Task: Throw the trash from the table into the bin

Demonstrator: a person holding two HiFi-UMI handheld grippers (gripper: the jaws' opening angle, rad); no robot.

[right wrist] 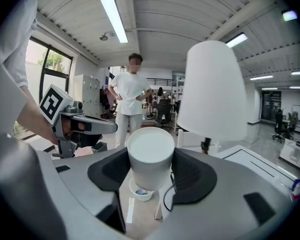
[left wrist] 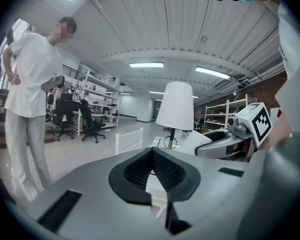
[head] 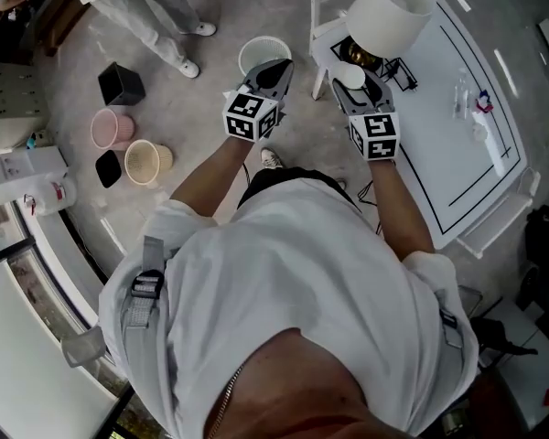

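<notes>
On the left, a person (left wrist: pixel 25 94) is standing on the floor, well apart from me. My left gripper (left wrist: pixel 152 159) is riding with its jaws pressed together and nothing between them. In the head view its tip is overlapping the near rim of the white bin (head: pixel 249 55), which is sitting on the floor just beside the corner of the surface (head: pixel 457 181). To the right of that, my right gripper (right wrist: pixel 150 171) is carrying a white cup (right wrist: pixel 151 149). Its jaws are standing wide apart and pressing on the cup's two sides. The cup is hanging in the air by the corner of the surface, right of the bin and not in it. Behind it a lamp (head: pixel 389 12) is standing on the surface. Farther right, some crumpled plastic (head: pixel 476 108) is lying on the surface.
</notes>
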